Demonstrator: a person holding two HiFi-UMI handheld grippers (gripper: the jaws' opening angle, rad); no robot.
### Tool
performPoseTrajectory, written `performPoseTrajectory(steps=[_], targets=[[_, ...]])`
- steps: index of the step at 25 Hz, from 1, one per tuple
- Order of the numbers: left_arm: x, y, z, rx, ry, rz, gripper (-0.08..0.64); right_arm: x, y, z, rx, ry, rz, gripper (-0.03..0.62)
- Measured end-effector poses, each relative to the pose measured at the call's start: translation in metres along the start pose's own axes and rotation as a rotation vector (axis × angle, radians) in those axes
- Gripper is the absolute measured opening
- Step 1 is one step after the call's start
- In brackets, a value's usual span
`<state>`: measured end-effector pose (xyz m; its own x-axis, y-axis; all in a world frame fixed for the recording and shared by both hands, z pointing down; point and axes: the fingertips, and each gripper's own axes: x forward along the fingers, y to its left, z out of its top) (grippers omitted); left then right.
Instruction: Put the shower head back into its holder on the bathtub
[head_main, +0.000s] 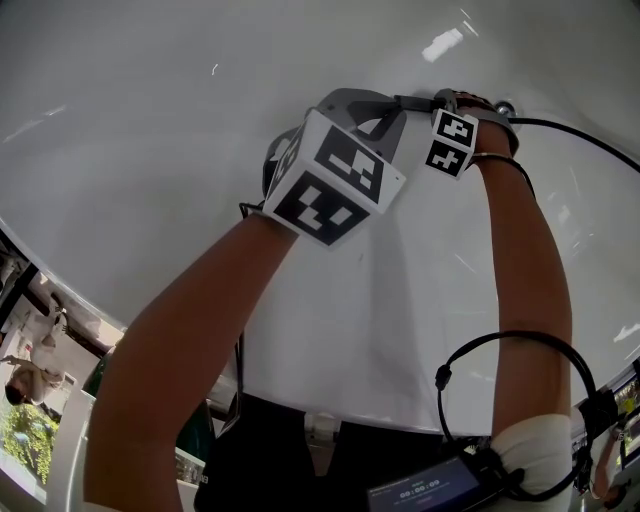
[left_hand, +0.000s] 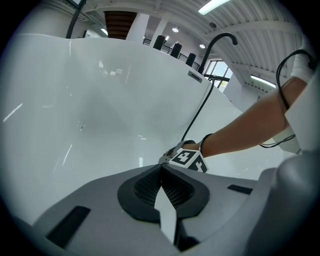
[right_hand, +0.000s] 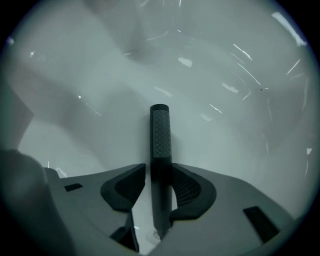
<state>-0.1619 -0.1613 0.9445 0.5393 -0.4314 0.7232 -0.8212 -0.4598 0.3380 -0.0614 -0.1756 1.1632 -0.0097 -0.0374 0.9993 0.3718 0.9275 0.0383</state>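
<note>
Our right gripper (right_hand: 159, 169) stands with its jaws parted around the dark shower head (right_hand: 160, 132), at lower centre of its view against the white bathtub (right_hand: 235, 90). A sliver of gap shows at one pad. Our left gripper (left_hand: 161, 169) is closed on nothing.

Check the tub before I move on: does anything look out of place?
Yes: the black shower head lies down inside the white bathtub, between the jaws of the right gripper, not in a holder. Its hose trails up the tub wall. No damage or spill shows.
</note>
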Motion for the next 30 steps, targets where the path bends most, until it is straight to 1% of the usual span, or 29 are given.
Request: performPoseTrajectory(steps=[2, 4, 6, 8, 9, 11, 13, 15, 20, 24, 26, 28, 30], targets=[[0.009, 0.006, 0.004, 0.012, 0.004, 0.001, 0.018, 0.007, -0.010, -0.002, -0.030, -0.005, -0.017, 0.132], [0.022, 0.020, -0.002, 0.028, 0.010, 0.009, 0.018, 0.022, -0.020, 0.002, -0.030, -0.009, -0.062, 0.129], [0.024, 0.037, -0.026, 0.031, 0.018, 0.023, 0.018, 0.031, -0.017, 0.022, 0.005, -0.030, -0.122, 0.129], [0.012, 0.045, -0.042, 0.040, 0.025, 0.046, 0.018, 0.012, -0.006, 0.045, 0.043, -0.080, -0.199, 0.127], [0.002, 0.044, -0.040, 0.043, 0.026, 0.065, 0.018, -0.010, -0.002, 0.051, 0.059, -0.112, -0.246, 0.127], [-0.018, 0.041, -0.019, 0.022, 0.010, 0.115, 0.018, -0.062, 0.000, 0.054, 0.101, -0.177, -0.336, 0.127], [-0.032, 0.042, 0.008, -0.011, -0.019, 0.155, 0.018, -0.107, 0.000, 0.051, 0.159, -0.239, -0.405, 0.127], [-0.042, 0.041, 0.029, -0.017, -0.041, 0.176, 0.018, -0.145, 0.002, 0.049, 0.226, -0.296, -0.466, 0.127], [-0.075, 0.019, 0.073, 0.013, -0.089, 0.187, 0.018, -0.252, 0.016, 0.045, 0.400, -0.445, -0.594, 0.126], [-0.107, -0.013, 0.106, 0.027, -0.127, 0.184, 0.018, -0.348, 0.026, 0.039, 0.476, -0.550, -0.701, 0.126], [-0.127, -0.032, 0.127, 0.040, -0.162, 0.180, 0.018, -0.402, 0.025, 0.034, 0.506, -0.606, -0.774, 0.126], [-0.149, -0.053, 0.147, 0.054, -0.199, 0.180, 0.018, -0.457, 0.026, 0.026, 0.542, -0.660, -0.851, 0.126], [-0.169, -0.079, 0.164, 0.054, -0.225, 0.182, 0.018, -0.510, 0.034, 0.011, 0.593, -0.711, -0.910, 0.126]])
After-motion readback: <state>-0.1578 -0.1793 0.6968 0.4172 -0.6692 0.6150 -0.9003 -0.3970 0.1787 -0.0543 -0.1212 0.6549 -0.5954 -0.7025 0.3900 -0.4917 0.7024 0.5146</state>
